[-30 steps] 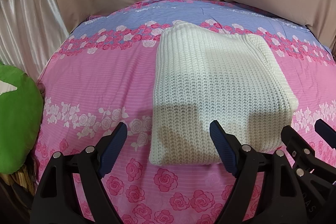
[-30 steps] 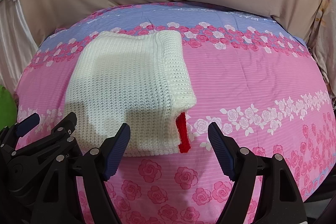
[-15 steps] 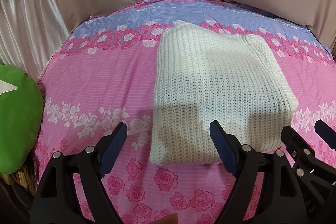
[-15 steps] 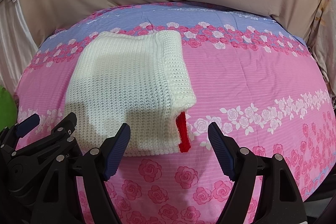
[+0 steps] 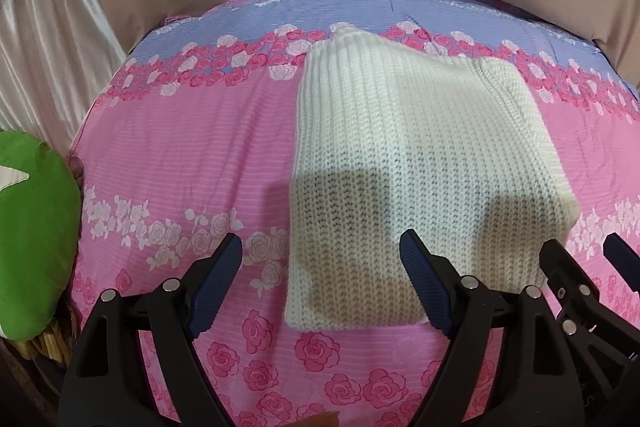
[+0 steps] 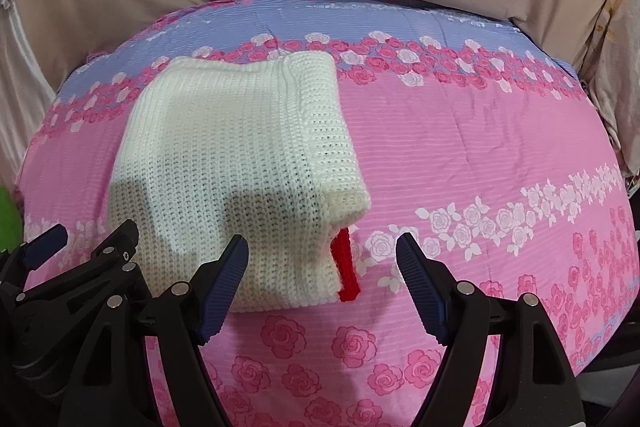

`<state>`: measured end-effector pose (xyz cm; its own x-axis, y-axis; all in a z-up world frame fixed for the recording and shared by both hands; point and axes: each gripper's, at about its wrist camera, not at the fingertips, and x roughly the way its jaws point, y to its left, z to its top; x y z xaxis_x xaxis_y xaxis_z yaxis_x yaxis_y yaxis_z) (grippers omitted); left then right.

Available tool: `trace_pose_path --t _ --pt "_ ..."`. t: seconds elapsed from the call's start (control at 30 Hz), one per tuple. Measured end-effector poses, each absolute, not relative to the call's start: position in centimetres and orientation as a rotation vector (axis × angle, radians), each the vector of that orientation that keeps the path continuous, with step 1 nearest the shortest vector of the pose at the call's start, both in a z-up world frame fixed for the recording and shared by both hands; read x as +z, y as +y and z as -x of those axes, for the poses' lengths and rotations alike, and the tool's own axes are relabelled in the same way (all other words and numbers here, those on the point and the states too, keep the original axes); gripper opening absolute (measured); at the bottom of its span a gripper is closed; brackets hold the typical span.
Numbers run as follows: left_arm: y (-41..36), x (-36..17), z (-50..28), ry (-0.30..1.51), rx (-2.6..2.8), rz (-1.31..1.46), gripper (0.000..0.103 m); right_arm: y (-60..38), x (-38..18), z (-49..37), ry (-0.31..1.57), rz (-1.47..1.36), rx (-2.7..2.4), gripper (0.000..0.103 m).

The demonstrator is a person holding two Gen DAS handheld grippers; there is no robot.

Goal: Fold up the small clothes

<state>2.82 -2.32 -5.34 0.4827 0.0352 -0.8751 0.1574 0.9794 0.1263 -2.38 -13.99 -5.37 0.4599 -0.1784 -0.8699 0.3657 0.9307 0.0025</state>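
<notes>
Left wrist view: left gripper (image 5: 322,259), jaws spread and empty, above the near edge of a folded white knit garment (image 5: 416,167) lying on the pink rose-print bedsheet (image 5: 180,155); green cushion (image 5: 32,235) at left. Right wrist view: right gripper (image 6: 322,259), jaws spread and empty, over the garment's near right corner, where a red knit strip (image 6: 347,267) protrudes.
</notes>
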Motion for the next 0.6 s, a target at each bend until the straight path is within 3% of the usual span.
trace_pose_path --t 0.6 --pt "-2.6 -7.0 -3.6 1.109 -0.101 -0.172 0.076 -14.2 -6.9 2.0 1.077 -0.216 -0.35 0.075"
